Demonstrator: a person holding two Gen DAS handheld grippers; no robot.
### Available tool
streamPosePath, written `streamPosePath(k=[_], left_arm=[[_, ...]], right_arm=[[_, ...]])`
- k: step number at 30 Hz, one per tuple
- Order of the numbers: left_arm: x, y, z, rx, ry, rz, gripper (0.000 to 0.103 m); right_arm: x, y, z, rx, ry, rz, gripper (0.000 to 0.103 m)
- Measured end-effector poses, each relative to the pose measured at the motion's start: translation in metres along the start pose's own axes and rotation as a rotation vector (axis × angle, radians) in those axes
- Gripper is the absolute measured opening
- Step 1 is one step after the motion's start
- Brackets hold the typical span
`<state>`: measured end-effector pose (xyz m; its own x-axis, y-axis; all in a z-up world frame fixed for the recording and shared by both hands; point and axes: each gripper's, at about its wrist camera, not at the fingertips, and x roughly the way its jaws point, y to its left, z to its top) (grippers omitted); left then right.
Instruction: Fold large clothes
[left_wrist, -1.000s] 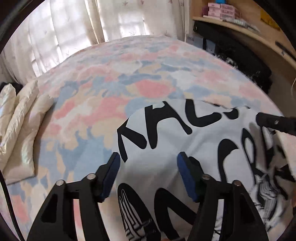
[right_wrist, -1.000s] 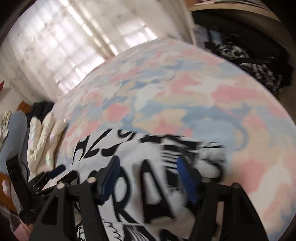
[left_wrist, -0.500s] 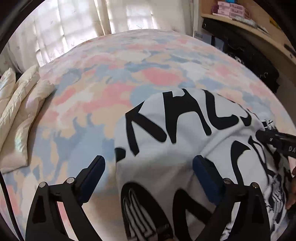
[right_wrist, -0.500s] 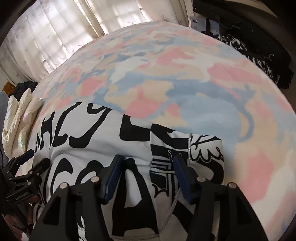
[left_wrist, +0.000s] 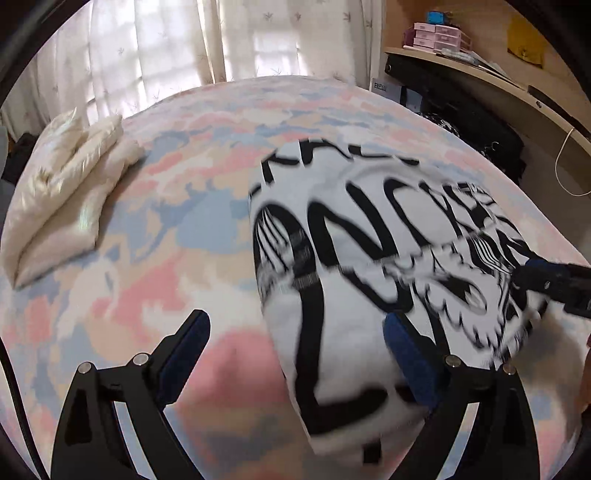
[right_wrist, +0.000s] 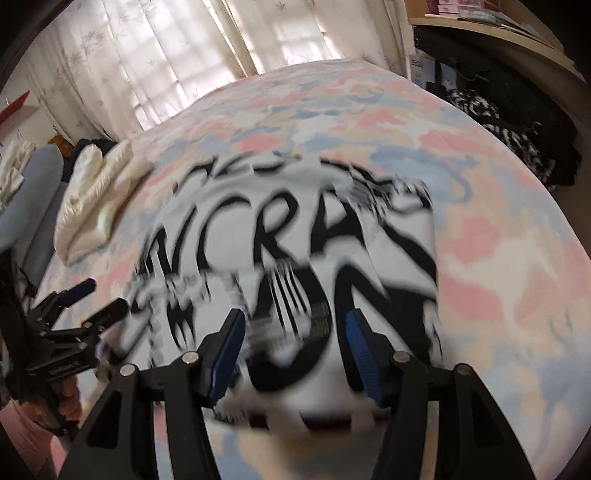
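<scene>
A white garment (left_wrist: 369, 229) with large black lettering lies folded on the pastel patchwork bed sheet (left_wrist: 166, 206). My left gripper (left_wrist: 295, 321) hovers open and wide over the garment's near left edge; no pad presses on the cloth. In the left wrist view, my right gripper (left_wrist: 535, 269) reaches in over the garment's right side. In the right wrist view, the right gripper (right_wrist: 295, 317) stands half open above the garment (right_wrist: 280, 229), nothing pinched between its pads. The left gripper (right_wrist: 105, 295) shows at the left, held by a hand (right_wrist: 70, 398). Both views are motion-blurred.
A cream puffy folded item (left_wrist: 62, 184) lies at the bed's left side. Curtains (left_wrist: 166, 48) cover the window behind the bed. A desk (left_wrist: 480, 74) with boxes and dark clothes (right_wrist: 517, 125) stands to the right. Bare sheet (right_wrist: 498, 240) lies right of the garment.
The left jaws have spread wider. Both grippers have drawn back toward the near side, so more of the garment and bed shows ahead of them. The garment lies flat.
</scene>
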<state>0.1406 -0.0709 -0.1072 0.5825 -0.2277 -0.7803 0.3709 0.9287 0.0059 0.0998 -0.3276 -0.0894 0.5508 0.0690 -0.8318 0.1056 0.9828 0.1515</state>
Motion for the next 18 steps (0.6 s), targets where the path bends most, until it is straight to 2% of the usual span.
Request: streamPosePath(k=[3, 8, 12, 18], left_arm=[[0.004, -0.002, -0.012, -0.032, -0.003, -0.001, 0.094], [0.018, 0.006, -0.023, -0.105, 0.023, -0.037, 0.095], [0.021, 0.012, -0.024, -0.142, 0.037, -0.072, 0.095], [0.02, 0.01, -0.024, -0.156, 0.042, -0.046, 0.096]], right_arm=[[0.0, -0.003, -0.016, -0.019, -0.014, -0.026, 0.05], [0.003, 0.007, -0.03, -0.087, -0.031, -0.104, 0.05], [0.002, 0.001, -0.033, -0.051, -0.069, -0.074, 0.05], [0.0, -0.001, -0.036, -0.018, -0.1, -0.053, 0.052]])
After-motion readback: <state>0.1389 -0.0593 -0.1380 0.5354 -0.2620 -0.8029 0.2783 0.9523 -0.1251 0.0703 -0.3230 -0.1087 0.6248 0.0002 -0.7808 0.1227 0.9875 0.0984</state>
